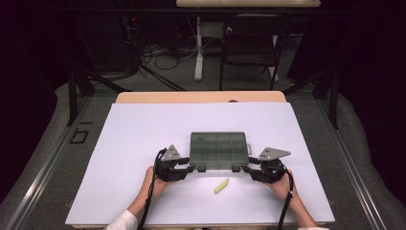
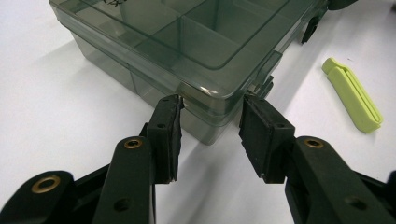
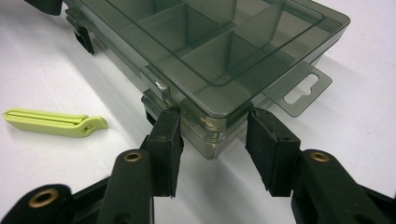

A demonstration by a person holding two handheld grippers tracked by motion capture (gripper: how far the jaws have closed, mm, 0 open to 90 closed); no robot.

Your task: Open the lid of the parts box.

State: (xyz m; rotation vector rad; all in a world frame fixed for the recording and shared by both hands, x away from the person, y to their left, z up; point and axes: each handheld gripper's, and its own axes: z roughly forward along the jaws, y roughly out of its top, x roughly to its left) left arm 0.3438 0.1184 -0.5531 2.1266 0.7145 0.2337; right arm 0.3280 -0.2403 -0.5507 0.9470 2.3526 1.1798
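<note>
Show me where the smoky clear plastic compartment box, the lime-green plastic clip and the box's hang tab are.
Smoky clear plastic compartment box (image 1: pixel 219 149), high view, on its lid.
Lime-green plastic clip (image 2: pixel 354 95), left gripper view, mid-length of its body.
Hang tab (image 3: pixel 306 88), right gripper view, flat tab beside its slot.

No readable text, brand, number or sign anywhere. Smoky clear compartment box (image 2: pixel 187 51): dark printed marks at lid's far corner in left gripper view, cut off by frame edge, too blurred to read; same patch shows in high view as small dark smudge, illegible. Lime-green clip (image 2: pixel 353 94): plain, no lettering. White worktop (image 1: pixel 143 143): unmarked.
</note>
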